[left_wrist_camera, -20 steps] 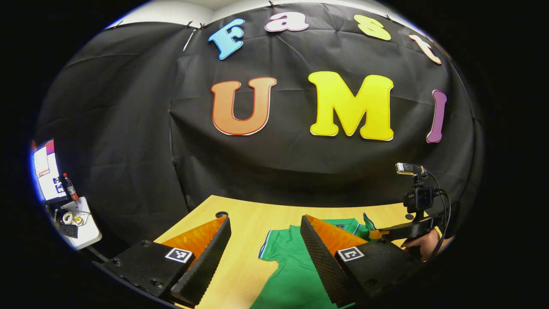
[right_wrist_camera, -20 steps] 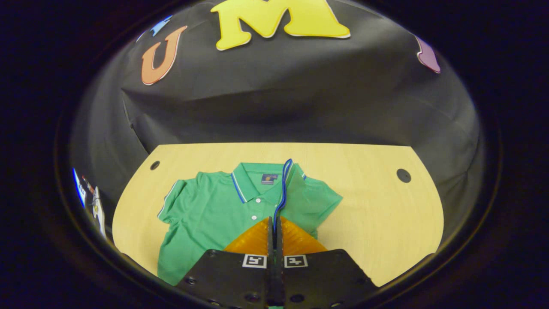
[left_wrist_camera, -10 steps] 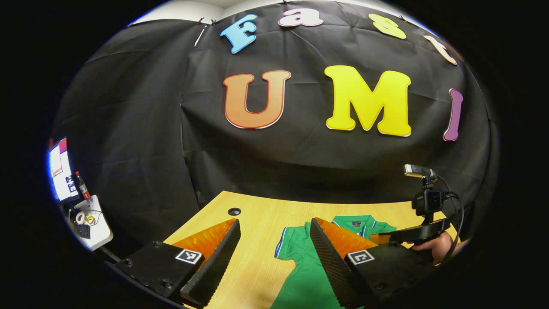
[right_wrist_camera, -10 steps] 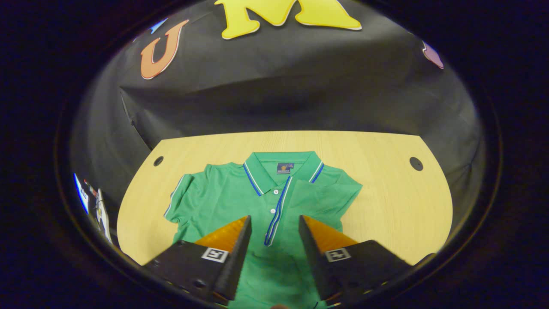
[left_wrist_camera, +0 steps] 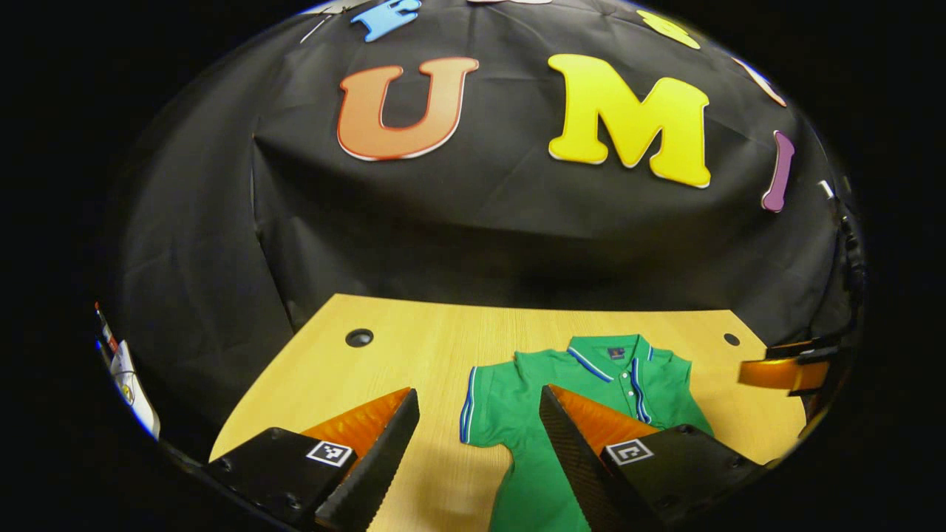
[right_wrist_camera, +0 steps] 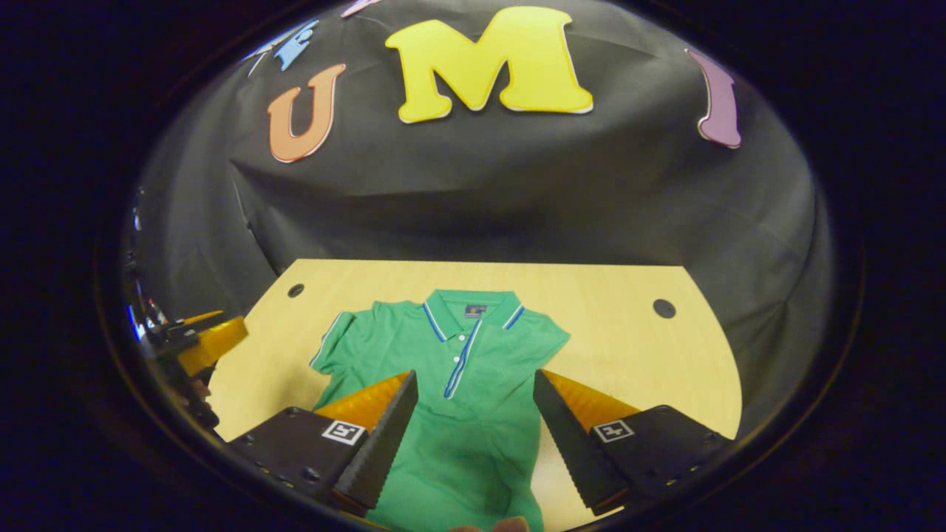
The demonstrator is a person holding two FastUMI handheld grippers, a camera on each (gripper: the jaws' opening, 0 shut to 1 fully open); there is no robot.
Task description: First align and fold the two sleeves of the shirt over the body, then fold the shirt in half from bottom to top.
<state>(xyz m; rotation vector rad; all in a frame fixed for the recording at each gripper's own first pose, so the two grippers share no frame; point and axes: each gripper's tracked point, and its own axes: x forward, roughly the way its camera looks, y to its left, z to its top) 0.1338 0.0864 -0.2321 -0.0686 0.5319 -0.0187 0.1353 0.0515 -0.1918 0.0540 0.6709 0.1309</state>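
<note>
While my left gripper (left_wrist_camera: 477,443) hangs with its fingers spread wide and empty, the green short-sleeved polo shirt (right_wrist_camera: 451,384) lies flat near the middle of the pale wooden tabletop (right_wrist_camera: 650,355), collar toward the far edge. Its outstretched sleeve (left_wrist_camera: 488,403) points toward the tabletop's left edge, just ahead of my left gripper, which I judge the nearer. My right gripper (right_wrist_camera: 473,436), likewise spread, hovers over the shirt's body.

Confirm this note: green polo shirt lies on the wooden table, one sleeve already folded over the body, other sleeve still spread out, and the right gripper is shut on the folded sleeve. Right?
Not quite. The right gripper is open, holding nothing, as the right gripper view shows. The rest stands: the shirt lies on the table, the folded sleeve over the body, the other sleeve spread out.
</note>
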